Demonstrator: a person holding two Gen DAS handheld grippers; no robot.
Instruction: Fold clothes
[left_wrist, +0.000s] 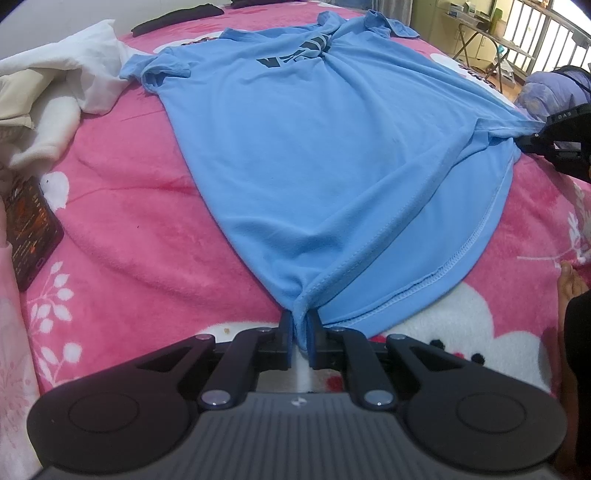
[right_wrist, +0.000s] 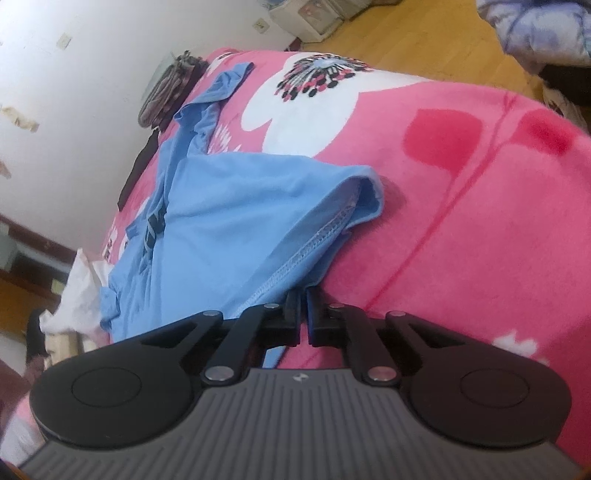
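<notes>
A light blue T-shirt with a dark print near the collar lies spread on a pink flowered blanket. My left gripper is shut on the bunched hem corner nearest the camera. In the left wrist view the right gripper pinches the shirt's other bottom corner at the right edge, and the cloth is drawn taut toward it. In the right wrist view my right gripper is shut on the stitched hem of the T-shirt, which folds over itself just ahead of the fingers.
White and cream cloths are piled at the left, with a dark patterned box near them. Dark garments lie at the bed's far end. A bare foot rests at the right edge. A bluish quilt lies beyond the bed.
</notes>
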